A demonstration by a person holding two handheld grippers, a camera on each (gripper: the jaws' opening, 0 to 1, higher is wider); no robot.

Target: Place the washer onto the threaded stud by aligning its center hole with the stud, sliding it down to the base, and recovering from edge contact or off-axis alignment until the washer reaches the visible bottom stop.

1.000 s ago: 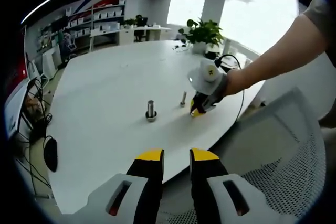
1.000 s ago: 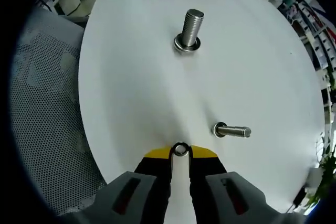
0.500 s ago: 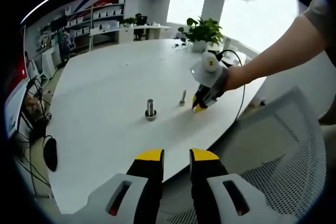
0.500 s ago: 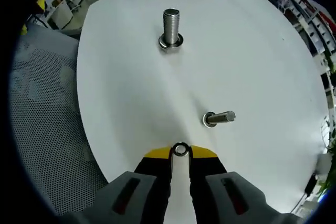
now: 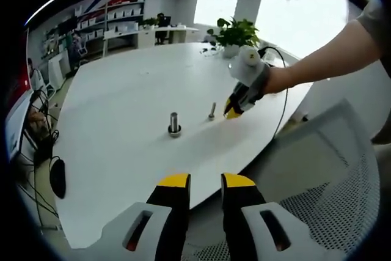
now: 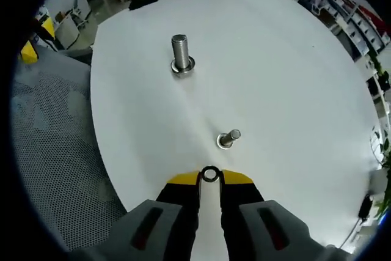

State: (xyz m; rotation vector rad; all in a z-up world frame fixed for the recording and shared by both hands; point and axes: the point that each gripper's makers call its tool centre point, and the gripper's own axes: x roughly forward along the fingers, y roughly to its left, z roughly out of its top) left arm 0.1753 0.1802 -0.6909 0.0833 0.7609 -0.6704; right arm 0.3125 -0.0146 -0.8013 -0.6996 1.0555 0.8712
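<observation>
Yellow-tipped, the right tongs [image 6: 209, 177] are closed down onto a small steel washer [image 6: 209, 174], which is pinched on edge between the two jaw tips so that its centre hole faces the camera in the right gripper view. Just beyond the tips, on the white bench [image 6: 287, 77], stands the small threaded stud [image 6: 228, 138], upright on its wider base and leaning slightly to the right in this view; the washer is near it but apart from it, not yet over its top. Farther along the bench stands a larger threaded stud [image 6: 181, 52], thicker and taller, with a washer-like ring around its foot.

In the left gripper view the left tongs [image 5: 205, 183] hang over the near edge of the bench [image 5: 122, 96], their yellow tips parted by a narrow gap with nothing between them. From the right, a person's bare forearm [image 5: 330, 53] carries the right tongs [image 5: 233, 112] in above the bench, just beside the small stud [image 5: 212, 111]. The larger stud [image 5: 174, 124] stands to its left. A grey mesh chair [image 5: 330, 169] is at the bench edge.
</observation>
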